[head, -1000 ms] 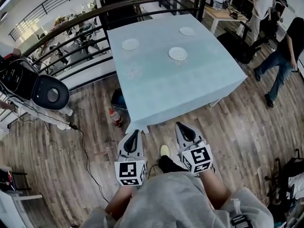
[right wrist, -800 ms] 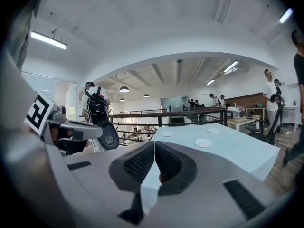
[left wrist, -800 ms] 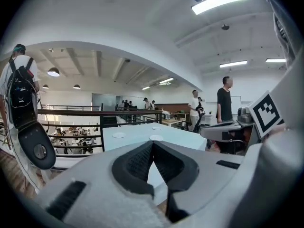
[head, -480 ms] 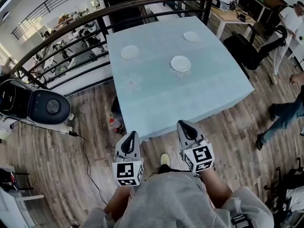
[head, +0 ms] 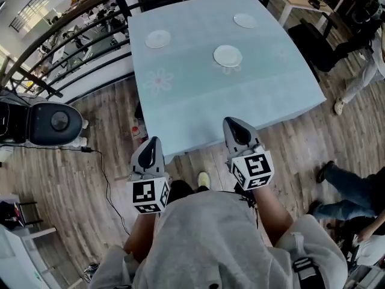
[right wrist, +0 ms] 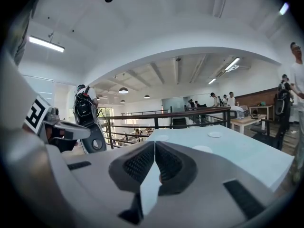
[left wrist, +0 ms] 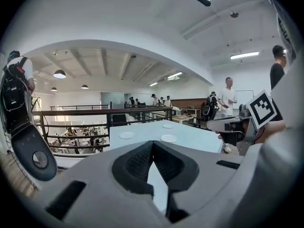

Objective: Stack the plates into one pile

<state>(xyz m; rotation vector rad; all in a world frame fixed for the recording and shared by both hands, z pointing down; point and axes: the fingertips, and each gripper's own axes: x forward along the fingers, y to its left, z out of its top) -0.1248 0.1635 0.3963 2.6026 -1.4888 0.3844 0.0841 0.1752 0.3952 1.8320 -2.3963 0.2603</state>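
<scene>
Standing at the near edge of the square table under a pale blue cloth (head: pixel 198 101), not reaching yet. Counting three round white plates, all flat on the cloth and well apart: near-centre plate (head: pixel 227 56), far-left plate (head: pixel 157 39), far-right plate (head: pixel 245 20). Zero stacked, so judging this as approach, before the first pick. Holding left gripper (head: pixel 151 146) and right gripper (head: pixel 233 127) low and close to the body, pointing forward, with the right overlapping the near cloth edge in the head view and the left beside the near-left corner, over the wooden plank floor (head: pixel 289 149). Probably carried that way just for walking up. Closed tip to tip on both, nothing between the pads, per each gripper view. Head view only: true plate layout and spacing, plus the black round machine (head: pixel 51 122) left of the table. Gripper views only: plates edge-on as thin low discs, so likely needing a jaw slipped under a rim; also the dark metal railing (left wrist: pixel 104 112) behind the table, with people beyond. Guessing near-centre plate as easiest base for the pile.
</scene>
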